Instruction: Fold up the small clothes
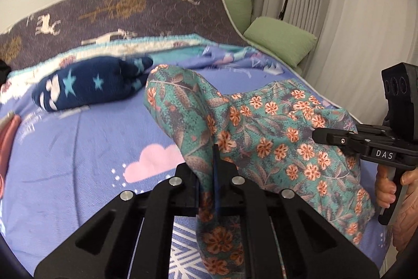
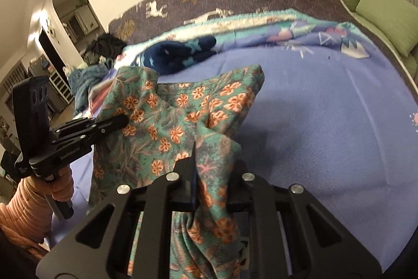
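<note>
A small teal garment with orange flowers [image 1: 274, 137] hangs lifted above the purple bedspread [image 1: 78, 148], stretched between both grippers. My left gripper [image 1: 209, 174] is shut on one edge of it, cloth bunched between the fingers. My right gripper [image 2: 206, 174] is shut on the opposite edge of the garment [image 2: 167, 122]. The right gripper also shows in the left wrist view [image 1: 321, 135], at the garment's right side. The left gripper shows in the right wrist view [image 2: 122, 120], at the garment's left side.
A folded navy garment with stars [image 1: 88, 83] lies on the bed behind. A rumpled blanket [image 2: 326, 35] runs along the back. Green pillows [image 1: 282, 38] sit at the far right by the curtain. More clothes [image 2: 86, 85] are piled at the bed's left edge.
</note>
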